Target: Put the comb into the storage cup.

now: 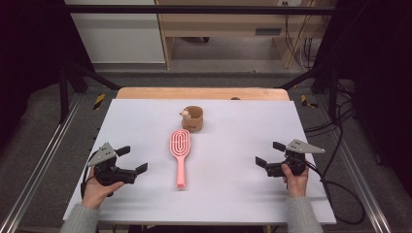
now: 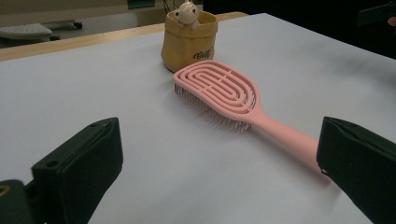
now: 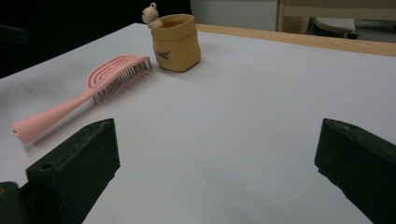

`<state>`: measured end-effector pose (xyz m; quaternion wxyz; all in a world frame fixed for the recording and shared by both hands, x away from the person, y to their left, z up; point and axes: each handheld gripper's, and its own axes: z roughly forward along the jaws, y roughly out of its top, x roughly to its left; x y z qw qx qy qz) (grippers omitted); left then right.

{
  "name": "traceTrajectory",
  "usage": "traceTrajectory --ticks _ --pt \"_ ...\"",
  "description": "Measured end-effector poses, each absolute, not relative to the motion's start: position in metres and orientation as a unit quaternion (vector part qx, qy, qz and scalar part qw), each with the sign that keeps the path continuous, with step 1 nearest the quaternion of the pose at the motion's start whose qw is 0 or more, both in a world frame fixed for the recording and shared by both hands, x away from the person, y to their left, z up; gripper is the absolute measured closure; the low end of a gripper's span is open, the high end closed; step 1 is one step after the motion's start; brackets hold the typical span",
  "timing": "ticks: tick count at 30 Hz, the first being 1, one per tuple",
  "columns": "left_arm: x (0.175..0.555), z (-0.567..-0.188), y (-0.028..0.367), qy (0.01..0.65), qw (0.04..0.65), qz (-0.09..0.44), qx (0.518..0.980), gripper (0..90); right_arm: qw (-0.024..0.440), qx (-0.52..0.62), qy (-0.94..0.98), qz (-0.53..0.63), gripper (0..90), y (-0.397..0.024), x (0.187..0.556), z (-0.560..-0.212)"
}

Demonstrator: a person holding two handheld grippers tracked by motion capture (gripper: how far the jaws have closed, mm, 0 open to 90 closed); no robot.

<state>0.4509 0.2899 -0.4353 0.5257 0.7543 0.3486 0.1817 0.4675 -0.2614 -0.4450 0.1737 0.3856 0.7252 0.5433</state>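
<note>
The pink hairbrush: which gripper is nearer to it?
Left. The left gripper sits just left of the pink hairbrush handle; the right gripper is farther off, to its right.

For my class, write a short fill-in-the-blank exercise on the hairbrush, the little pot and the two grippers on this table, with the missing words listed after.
1. The pink hairbrush lies with its bristles facing ____.
2. The head of the hairbrush points toward the tan pot, which has a small ____ figure on its rim.
3. The left gripper and the right gripper both have their jaws ____.
4. The hairbrush lies ____ the two grippers on the white table.

Missing words: down; animal; open; between
</note>
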Motion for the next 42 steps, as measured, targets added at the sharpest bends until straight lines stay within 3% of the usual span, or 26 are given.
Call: traceTrajectory --ticks 28,42 --pt "0.457 -0.420 0.267 0.351 0.504 0.176 0.769 4.0 0.175 0.385 0.730 0.537 0.3 -0.261 0.468 -0.446" --pt "0.462 -0.415 0.249 0.339 0.495 0.170 0.782 12.9 0.175 0.385 0.731 0.535 0.3 -0.260 0.468 -0.446"
